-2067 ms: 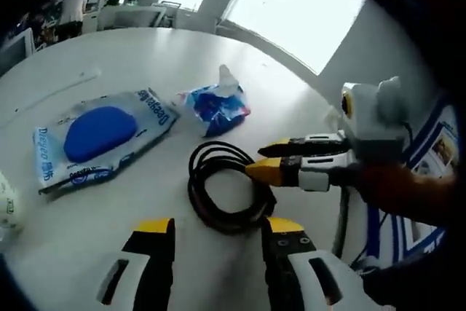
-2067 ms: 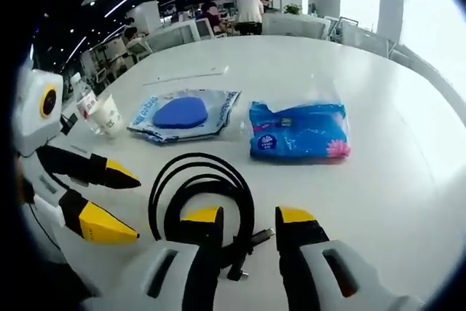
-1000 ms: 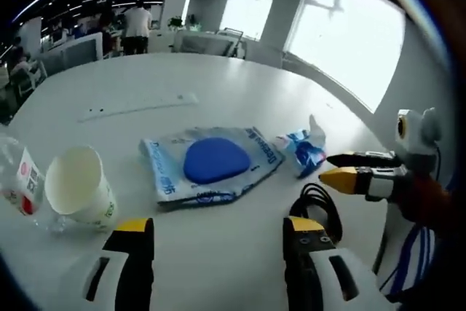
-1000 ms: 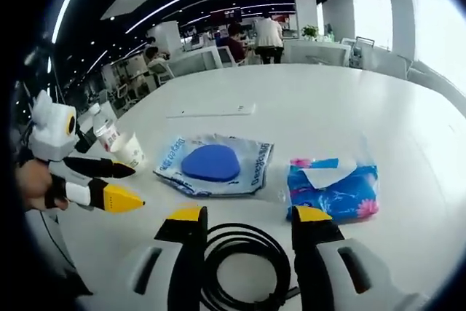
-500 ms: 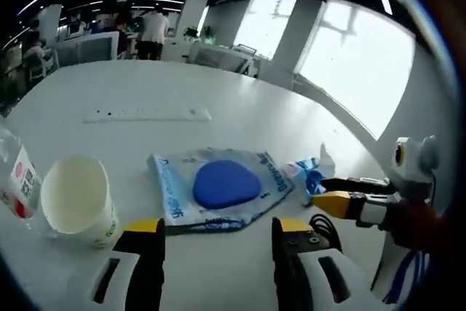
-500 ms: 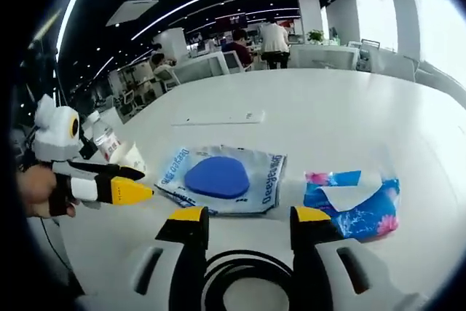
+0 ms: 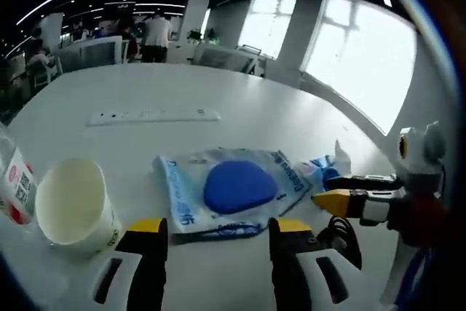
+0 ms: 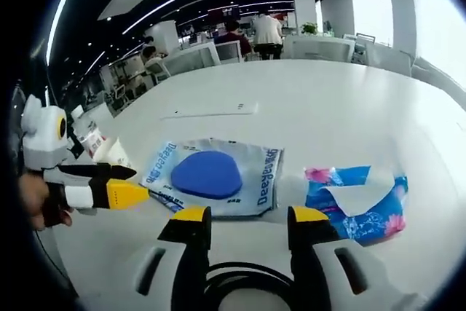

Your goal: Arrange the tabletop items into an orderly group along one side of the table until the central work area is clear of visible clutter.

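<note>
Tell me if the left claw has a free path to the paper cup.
Probably yes. The left claw is open and empty, and the paper cup stands upright just ahead to its left on bare table; the plastic bottle stands beside it.

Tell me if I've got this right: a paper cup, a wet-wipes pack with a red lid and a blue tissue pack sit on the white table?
Not quite: the lid on the wet-wipes pack is blue, not red, as the right gripper view shows. The paper cup, blue tissue pack and white table are right.
</note>
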